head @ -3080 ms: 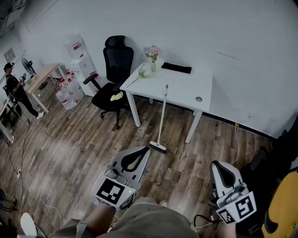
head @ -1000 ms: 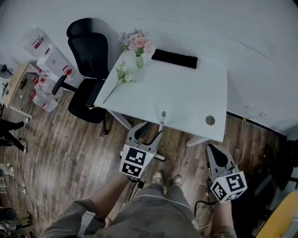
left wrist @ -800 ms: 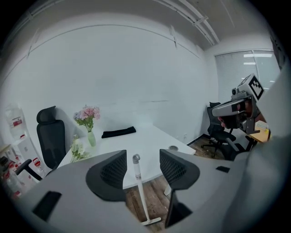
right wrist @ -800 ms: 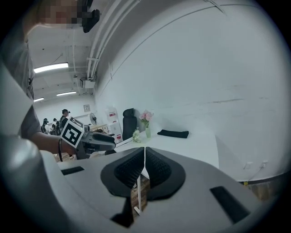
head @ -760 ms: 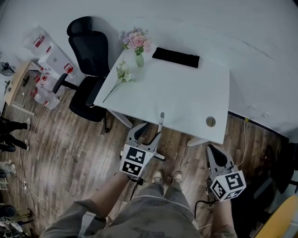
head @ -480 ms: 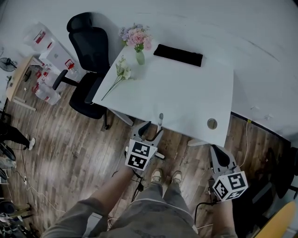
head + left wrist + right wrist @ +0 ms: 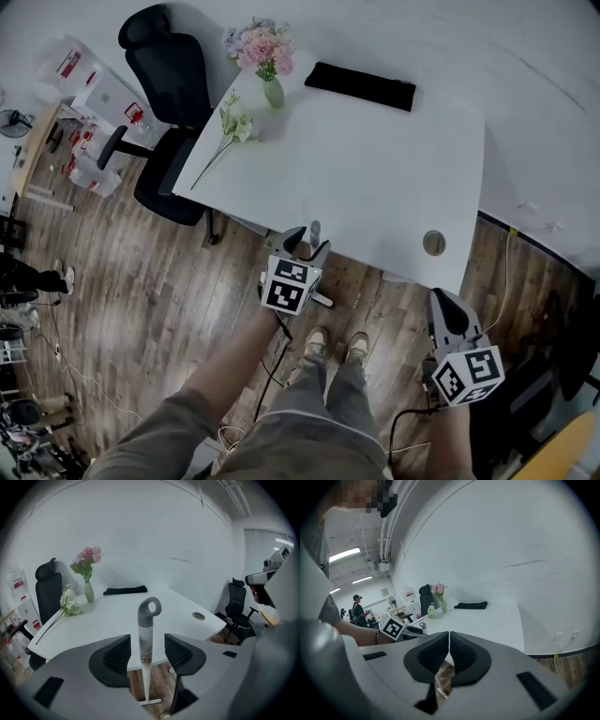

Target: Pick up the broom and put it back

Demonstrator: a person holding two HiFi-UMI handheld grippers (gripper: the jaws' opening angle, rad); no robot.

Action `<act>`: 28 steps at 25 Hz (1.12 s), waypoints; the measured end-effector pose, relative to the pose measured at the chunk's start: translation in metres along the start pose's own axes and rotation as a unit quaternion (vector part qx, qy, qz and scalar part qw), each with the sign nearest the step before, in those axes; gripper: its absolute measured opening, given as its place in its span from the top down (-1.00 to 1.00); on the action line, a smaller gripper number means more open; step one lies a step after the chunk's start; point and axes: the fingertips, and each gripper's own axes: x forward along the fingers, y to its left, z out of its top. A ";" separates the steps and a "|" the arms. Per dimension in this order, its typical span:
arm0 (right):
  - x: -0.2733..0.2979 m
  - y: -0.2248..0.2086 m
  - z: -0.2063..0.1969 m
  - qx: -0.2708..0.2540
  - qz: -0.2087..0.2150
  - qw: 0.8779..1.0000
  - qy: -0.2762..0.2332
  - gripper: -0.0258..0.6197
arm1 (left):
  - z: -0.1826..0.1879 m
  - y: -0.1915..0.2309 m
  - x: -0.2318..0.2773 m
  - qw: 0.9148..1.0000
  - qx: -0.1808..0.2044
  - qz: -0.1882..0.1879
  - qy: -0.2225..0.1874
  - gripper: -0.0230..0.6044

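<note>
The broom leans upright against the front edge of the white table (image 7: 375,178). Its grey looped handle top (image 7: 315,228) rises just above the edge, and its head (image 7: 322,301) rests on the wood floor. In the left gripper view the handle (image 7: 149,620) stands between the two jaws with a gap on each side. My left gripper (image 7: 307,242) (image 7: 146,652) is open around it. My right gripper (image 7: 448,305) (image 7: 448,654) hangs lower at the right, shut on nothing, away from the broom.
On the table are a vase of pink flowers (image 7: 267,66), a loose white flower stem (image 7: 225,131), a black flat item (image 7: 361,84) and a cable hole (image 7: 433,243). A black office chair (image 7: 169,84) stands at the table's left. A person's feet (image 7: 333,347) are by the broom head.
My left gripper has moved forward and up to the broom handle, so its jaws now flank it. The right gripper stays low at the right. The broom has not moved.
</note>
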 end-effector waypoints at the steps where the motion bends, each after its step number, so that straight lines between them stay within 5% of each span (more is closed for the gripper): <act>1: 0.002 -0.002 -0.002 0.003 0.001 1.000 0.001 0.82 | -0.002 0.001 0.005 1.000 0.002 0.000 0.003 0.19; 5: 0.004 -0.006 -0.011 0.008 0.003 1.000 0.007 0.82 | -0.010 0.003 0.018 1.000 0.021 0.001 0.015 0.20; 9: 0.003 -0.008 -0.018 -0.008 -0.002 1.000 0.013 0.82 | -0.014 0.004 0.022 0.999 0.042 0.017 0.027 0.54; 17: -0.016 -0.001 -0.022 -0.005 0.000 1.000 0.010 0.82 | -0.031 -0.012 -0.002 0.999 0.028 0.006 0.030 0.56; 28: -0.060 0.030 -0.016 -0.027 0.006 1.000 0.009 0.82 | -0.065 -0.038 -0.098 0.999 0.028 0.002 0.027 0.57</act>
